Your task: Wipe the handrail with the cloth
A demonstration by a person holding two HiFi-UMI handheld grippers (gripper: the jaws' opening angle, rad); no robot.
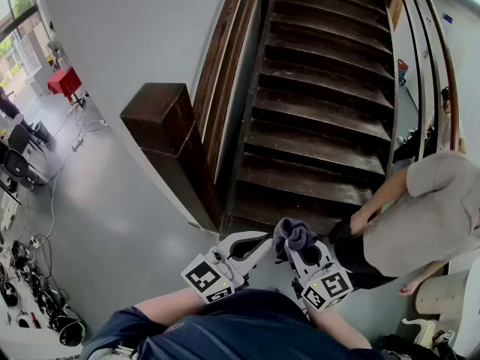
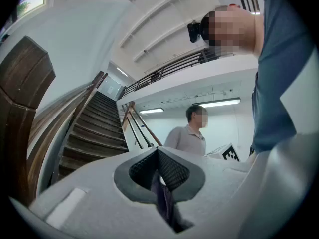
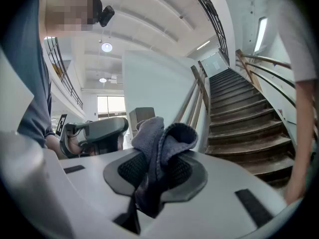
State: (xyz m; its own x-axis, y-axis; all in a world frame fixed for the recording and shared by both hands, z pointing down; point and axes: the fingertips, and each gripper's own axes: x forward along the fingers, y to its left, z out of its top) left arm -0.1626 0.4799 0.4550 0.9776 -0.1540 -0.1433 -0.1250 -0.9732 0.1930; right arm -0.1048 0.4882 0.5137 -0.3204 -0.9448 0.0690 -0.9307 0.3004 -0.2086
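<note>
At the foot of the stairs (image 1: pixel 322 118) my right tongs (image 1: pixel 296 252) are clenched on the cloth (image 1: pixel 292 235). It is a grey-blue wad standing up out of the pads toward the steps, with its tail hanging down through the seam. My left tongs (image 1: pixel 259 244), just beside it, are pressed together. A dark sliver sits in their seam and I cannot tell what it is. Along the staircase's left edge the handrail (image 1: pixel 223 73) runs lengthwise up and away from the dark newel post (image 1: pixel 161 126), well apart from the cloth. Another person (image 1: pixel 427 216) stands at the bottom step's right end.
</note>
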